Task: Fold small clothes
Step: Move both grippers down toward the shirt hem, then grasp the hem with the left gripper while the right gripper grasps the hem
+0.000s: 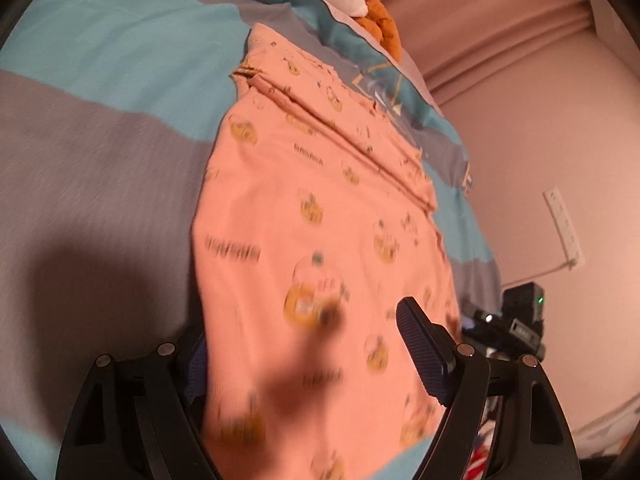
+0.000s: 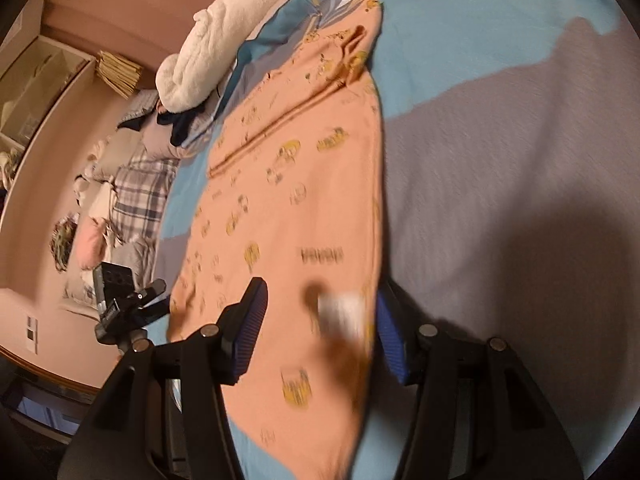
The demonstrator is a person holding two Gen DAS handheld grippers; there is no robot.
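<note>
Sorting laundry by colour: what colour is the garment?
Peach-pink garment with yellow-orange cartoon prints; left wrist view shows it best.

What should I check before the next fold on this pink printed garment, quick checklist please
1. Pink garment lies on the bedspread: ok.
2. Far end smooth: not ok, ridges cross it.
3. Left gripper jaws apart around the near edge, not pinching: ok.
4. Right gripper jaws apart around the near edge: ok.
5. Cloth layers between pads: cannot tell, blurred.
6. White fleece clear of garment: ok.
</note>
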